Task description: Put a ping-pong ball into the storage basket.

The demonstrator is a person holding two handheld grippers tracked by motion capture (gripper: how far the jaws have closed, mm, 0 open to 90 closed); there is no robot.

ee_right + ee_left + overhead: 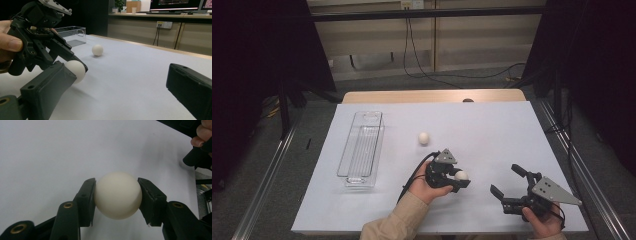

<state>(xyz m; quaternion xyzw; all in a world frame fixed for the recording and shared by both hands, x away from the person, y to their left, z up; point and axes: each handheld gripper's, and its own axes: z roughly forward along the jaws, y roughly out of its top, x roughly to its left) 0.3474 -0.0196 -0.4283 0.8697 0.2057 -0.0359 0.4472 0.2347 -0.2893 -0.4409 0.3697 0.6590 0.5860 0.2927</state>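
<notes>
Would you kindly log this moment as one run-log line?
left gripper: shut on held ball | right gripper: open, holds nothing | second ball: loose on table | clear bin: no balls inside

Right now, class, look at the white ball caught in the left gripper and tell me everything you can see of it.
The white ball is small, round, smooth and matte off-white, with no markings on the side that shows; it looks like plastic. The left gripper is shut on it, one black jaw pressing each side at its widest part. It sits low over the white table cover, between the person's two hands; whether it touches the cover cannot be told.
</notes>
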